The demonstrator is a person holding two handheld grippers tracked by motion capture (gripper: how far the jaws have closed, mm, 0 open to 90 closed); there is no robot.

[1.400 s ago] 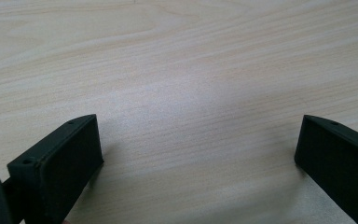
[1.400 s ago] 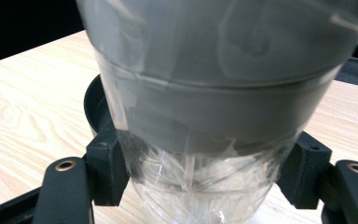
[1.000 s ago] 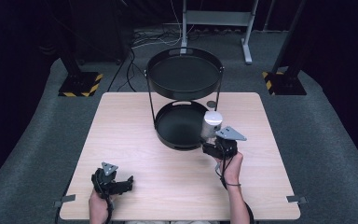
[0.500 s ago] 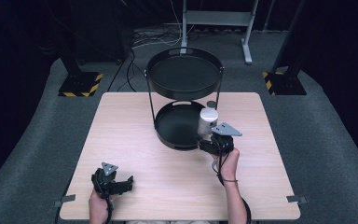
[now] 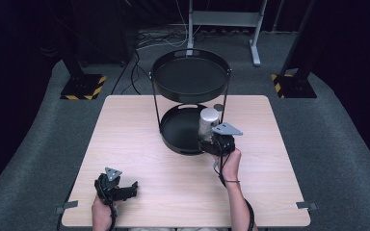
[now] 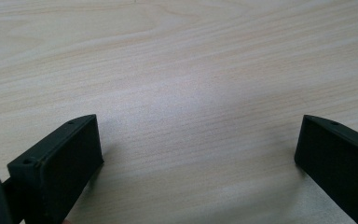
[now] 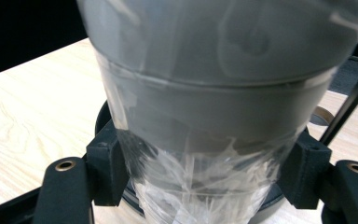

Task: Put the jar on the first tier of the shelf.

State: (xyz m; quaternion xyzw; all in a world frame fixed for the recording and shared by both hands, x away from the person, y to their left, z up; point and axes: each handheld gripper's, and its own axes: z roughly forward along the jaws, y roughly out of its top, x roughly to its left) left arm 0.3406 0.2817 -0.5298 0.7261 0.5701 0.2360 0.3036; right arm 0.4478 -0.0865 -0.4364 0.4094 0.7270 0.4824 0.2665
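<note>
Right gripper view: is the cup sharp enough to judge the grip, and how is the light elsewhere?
Right gripper view: the cup sits so close that its upper part blurs, yet the right tongs pressing its sides read clearly. Left gripper view: a soft glare patch on the table, left tongs sharp. High view: table bright, surroundings dark.

table [image 5: 139,125]: pale wood; on it: black two-tier tray stand [image 5: 191,98]; small dark ring [image 5: 218,107]
</note>
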